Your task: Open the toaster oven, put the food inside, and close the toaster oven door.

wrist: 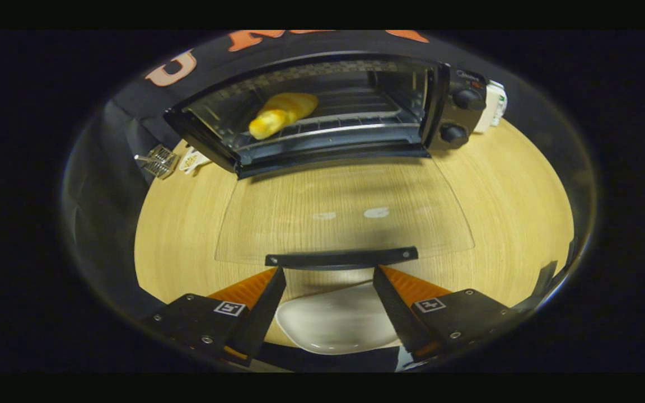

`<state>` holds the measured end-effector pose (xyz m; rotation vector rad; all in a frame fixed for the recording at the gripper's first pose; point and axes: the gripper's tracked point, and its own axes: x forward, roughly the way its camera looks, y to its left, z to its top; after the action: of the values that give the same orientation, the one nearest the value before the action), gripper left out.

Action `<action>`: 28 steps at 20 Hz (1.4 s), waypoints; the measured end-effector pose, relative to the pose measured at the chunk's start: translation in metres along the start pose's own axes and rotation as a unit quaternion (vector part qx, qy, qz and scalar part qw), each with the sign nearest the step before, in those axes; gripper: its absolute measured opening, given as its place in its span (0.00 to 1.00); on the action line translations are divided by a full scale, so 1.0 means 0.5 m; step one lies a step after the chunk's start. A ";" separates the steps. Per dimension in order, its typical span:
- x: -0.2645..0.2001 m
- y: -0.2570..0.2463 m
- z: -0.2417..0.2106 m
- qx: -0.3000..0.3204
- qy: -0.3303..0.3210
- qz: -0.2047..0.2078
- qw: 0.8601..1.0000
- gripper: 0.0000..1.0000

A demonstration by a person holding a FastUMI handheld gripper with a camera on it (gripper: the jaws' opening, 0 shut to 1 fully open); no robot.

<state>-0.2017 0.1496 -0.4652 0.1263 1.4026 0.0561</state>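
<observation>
Glass door (pixel 345 218) of the toaster oven (pixel 322 112) is folded all the way down, lying flat over the wooden table (pixel 524 212), and you can see the grain right through it. Food's in already: a yellow pastry-looking roll (pixel 283 115) sits on the wire rack (pixel 356 120) toward the left of the cavity. So my read is we're on the last step, closing up.

Gripper (pixel 329 277) has its fingers spread wide and holding nothing, tips just short of the door's dark handle bar (pixel 342 258), one near each end of its middle stretch. An empty white plate (pixel 336 324) sits under and between them.

Next move probably wants the fingers to get under or around that bar and swing it up in an arc toward the oven top, not just shove forward, or the oven might slide back on the table.
</observation>
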 end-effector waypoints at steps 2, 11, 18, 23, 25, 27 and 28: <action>-0.014 0.001 0.018 0.003 -0.010 -0.001 1.000 0.92; -0.096 0.024 0.105 -0.007 -0.069 -0.014 0.997 0.91; -0.154 0.015 0.241 -0.076 -0.159 -0.063 0.982 0.90; -0.146 0.031 0.354 -0.057 -0.215 -0.047 0.974 0.91; -0.119 0.031 0.349 -0.042 -0.188 -0.042 0.980 0.90; -0.094 0.035 0.348 -0.019 -0.186 -0.024 0.982 0.91; -0.115 0.036 0.346 -0.017 -0.193 -0.022 0.981 0.92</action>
<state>-0.0404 0.1515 -0.3784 0.0720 1.0160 0.0180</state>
